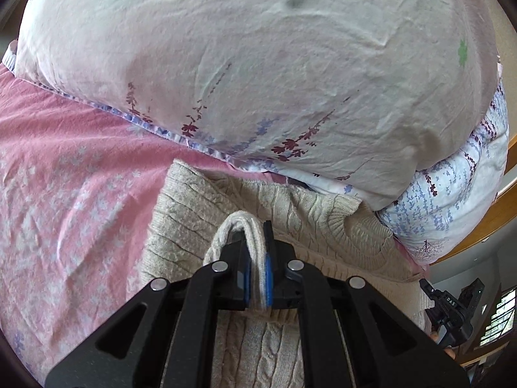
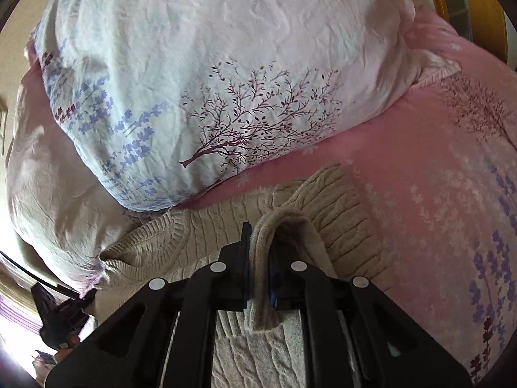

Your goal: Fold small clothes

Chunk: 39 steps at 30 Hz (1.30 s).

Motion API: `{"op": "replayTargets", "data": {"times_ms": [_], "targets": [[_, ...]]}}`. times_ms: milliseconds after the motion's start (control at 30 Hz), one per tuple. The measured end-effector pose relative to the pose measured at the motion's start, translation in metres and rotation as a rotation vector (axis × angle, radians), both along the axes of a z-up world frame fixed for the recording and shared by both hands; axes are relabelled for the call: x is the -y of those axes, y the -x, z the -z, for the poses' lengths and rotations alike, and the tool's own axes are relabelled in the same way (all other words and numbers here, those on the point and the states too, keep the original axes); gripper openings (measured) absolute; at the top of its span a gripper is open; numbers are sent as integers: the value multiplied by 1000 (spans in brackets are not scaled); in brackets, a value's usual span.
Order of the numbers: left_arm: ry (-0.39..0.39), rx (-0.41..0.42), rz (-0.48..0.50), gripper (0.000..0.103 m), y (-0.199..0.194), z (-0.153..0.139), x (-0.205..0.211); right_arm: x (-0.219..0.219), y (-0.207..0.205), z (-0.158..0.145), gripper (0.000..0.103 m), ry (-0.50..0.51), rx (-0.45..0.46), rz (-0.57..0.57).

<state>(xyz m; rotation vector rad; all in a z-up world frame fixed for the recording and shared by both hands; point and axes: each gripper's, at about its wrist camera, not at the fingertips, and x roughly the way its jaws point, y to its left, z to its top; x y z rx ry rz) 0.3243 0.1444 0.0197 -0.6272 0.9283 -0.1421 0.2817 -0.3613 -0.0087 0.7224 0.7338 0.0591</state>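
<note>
A beige cable-knit sweater (image 1: 290, 213) lies on the pink floral bedsheet (image 1: 64, 177), its ribbed neckline toward the pillows. My left gripper (image 1: 255, 245) is shut on a folded edge of the knit, which loops up between the blue pads. In the right wrist view the same sweater (image 2: 342, 226) spreads below the pillows, and my right gripper (image 2: 261, 252) is shut on another bunched fold of it. Each gripper shows at the edge of the other's view: the right gripper (image 1: 452, 310) and the left gripper (image 2: 58, 317).
Stacked floral pillows (image 1: 258, 64) rise just behind the sweater and overhang its neckline. A wooden bed frame (image 1: 497, 213) curves at the right. Pink bedsheet (image 2: 436, 177) stretches out to the sides. A window shows at the lower right of the left wrist view.
</note>
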Motion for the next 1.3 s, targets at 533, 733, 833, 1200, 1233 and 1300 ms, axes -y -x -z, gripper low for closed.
{"op": "replayTargets", "data": {"times_ms": [533, 733, 833, 1200, 1233, 1300], "targets": [[155, 56, -85, 55, 6, -16, -26, 15, 6, -13, 53, -169, 99, -5], [106, 63, -36, 53, 29, -24, -40, 25, 53, -33, 53, -10, 132, 21], [47, 56, 41, 51, 46, -23, -34, 32, 76, -30, 52, 90, 105, -1], [-200, 41, 166, 50, 85, -10, -10, 13, 97, -1, 42, 243, 39, -105], [-215, 37, 167, 50, 86, -8, -10, 9, 96, -1, 42, 261, 34, -114], [-239, 33, 167, 49, 87, -5, -7, 4, 94, 1, 42, 285, 22, -126]]}}
